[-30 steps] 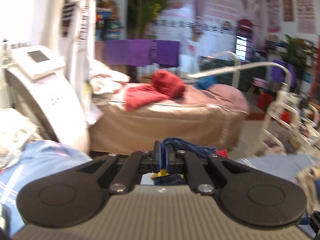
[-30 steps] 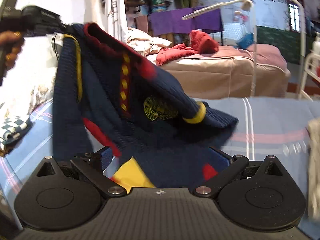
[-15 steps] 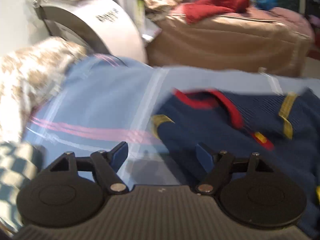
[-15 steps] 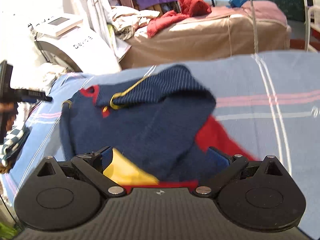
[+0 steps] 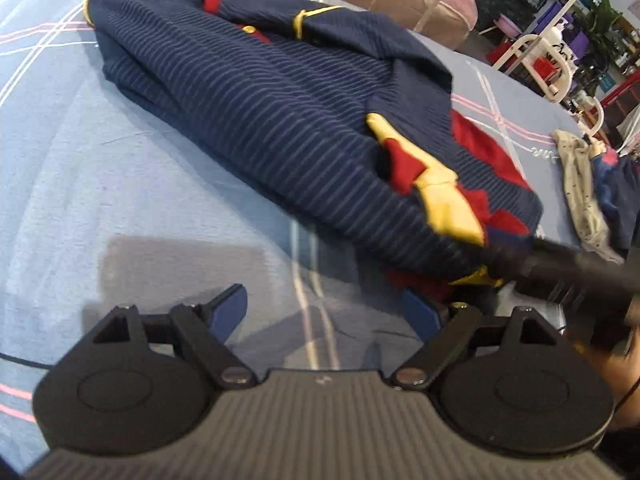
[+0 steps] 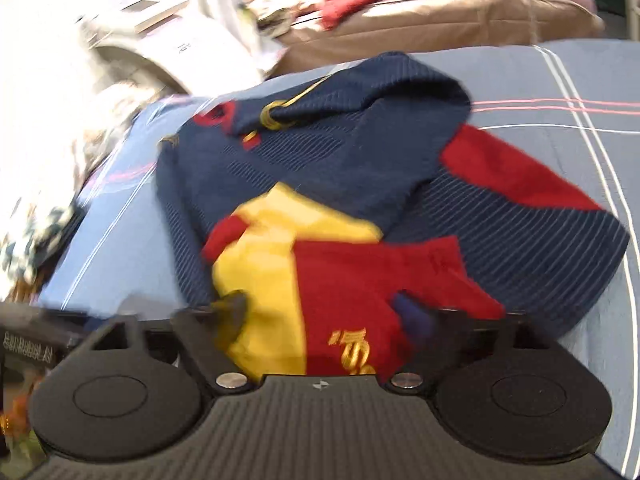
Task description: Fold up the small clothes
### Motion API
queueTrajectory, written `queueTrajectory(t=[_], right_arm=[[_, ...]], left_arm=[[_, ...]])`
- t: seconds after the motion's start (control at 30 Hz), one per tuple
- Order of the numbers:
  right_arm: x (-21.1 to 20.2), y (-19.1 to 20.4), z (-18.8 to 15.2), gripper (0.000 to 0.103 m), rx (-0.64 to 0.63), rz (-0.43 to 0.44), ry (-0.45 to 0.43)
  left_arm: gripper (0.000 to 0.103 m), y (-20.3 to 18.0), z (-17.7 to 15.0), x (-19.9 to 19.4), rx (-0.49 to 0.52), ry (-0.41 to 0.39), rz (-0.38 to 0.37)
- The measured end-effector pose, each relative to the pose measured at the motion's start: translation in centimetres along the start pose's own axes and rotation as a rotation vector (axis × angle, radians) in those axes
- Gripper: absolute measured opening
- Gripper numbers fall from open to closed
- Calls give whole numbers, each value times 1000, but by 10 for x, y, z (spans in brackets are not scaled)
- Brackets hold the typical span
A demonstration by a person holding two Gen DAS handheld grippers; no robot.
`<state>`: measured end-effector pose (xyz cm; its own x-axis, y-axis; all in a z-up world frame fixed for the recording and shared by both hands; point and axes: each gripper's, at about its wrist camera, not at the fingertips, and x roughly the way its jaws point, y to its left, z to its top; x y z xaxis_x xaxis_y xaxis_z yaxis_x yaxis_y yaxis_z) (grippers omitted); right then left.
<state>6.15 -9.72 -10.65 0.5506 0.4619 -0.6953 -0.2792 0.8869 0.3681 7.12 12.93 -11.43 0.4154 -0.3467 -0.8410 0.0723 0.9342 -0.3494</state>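
Note:
A navy ribbed sweater point(image 5: 280, 92) with red and yellow trim lies crumpled on the blue plaid sheet point(image 5: 100, 168). Its red collar points away in the left wrist view. My left gripper point(image 5: 324, 312) hovers low over bare sheet just in front of the sweater. Its jaws are opening and only sheet shows between them. The sweater's red and yellow hem point(image 6: 320, 280) fills the lower half of the right wrist view. My right gripper point(image 6: 324, 316) is at that hem, jaws wide and closing, with the fabric lying between the fingers point(image 6: 412, 316) and not pinched.
A grey dotted garment point(image 5: 580, 184) and a dark one point(image 5: 616, 184) lie at the sheet's far right. A white machine point(image 6: 160, 20), a tan bed point(image 6: 440, 24) with red cloth, a checked cloth point(image 6: 44, 236) and a white rack point(image 5: 552, 64) surround the sheet.
My left gripper let go of the sweater, opened and dropped low towards the sheet. The sweater went from hanging to lying crumpled. My right gripper sank closer to the hem.

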Motion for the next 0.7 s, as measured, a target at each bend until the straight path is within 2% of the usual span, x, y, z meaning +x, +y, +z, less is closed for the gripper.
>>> queueTrajectory(t=[0.03,0.1,0.13,0.2,0.27,0.33,0.4,0.47,0.5,0.53,0.57,0.6,0.63,0.67,0.7], right_arm=[[-3,7,-6,79,-73,-23,4],[-9,20,-18,50,-203,-56,-8],[-12,23,-21,41,-227,-58,-18],[-28,28,-23,16,-225,-55,-61],[-48,41,-17,14,-210,21,-101],[-62,62,-13,14,-215,153,-102],[-58,79,-15,14,-170,340,-42],[-37,101,-22,14,-142,534,58],[-25,114,-26,16,-144,605,101],[-15,127,-31,23,-149,641,115],[-4,140,-35,43,-155,660,129],[10,150,-38,80,-170,664,158],[21,160,-40,96,-193,641,179],[28,164,-40,103,-212,585,174],[30,164,-39,103,-218,530,149]], left_arm=[[85,-1,0,-2,-1,-8,2],[85,-1,5,-9,8,-26,22],[85,1,8,-15,12,-41,42],[85,4,11,-31,19,-74,86],[85,12,14,-51,24,-120,129],[85,24,14,-74,5,-174,182],[85,38,16,-99,-45,-226,231],[87,53,15,-124,-103,-280,270],[89,60,14,-136,-125,-301,287],[92,68,13,-146,-145,-323,306],[95,73,10,-154,-162,-340,327],[95,77,6,-160,-176,-348,347],[95,81,2,-165,-183,-347,358],[95,83,-2,-168,-188,-343,361],[96,86,-6,-169,-196,-336,363]])
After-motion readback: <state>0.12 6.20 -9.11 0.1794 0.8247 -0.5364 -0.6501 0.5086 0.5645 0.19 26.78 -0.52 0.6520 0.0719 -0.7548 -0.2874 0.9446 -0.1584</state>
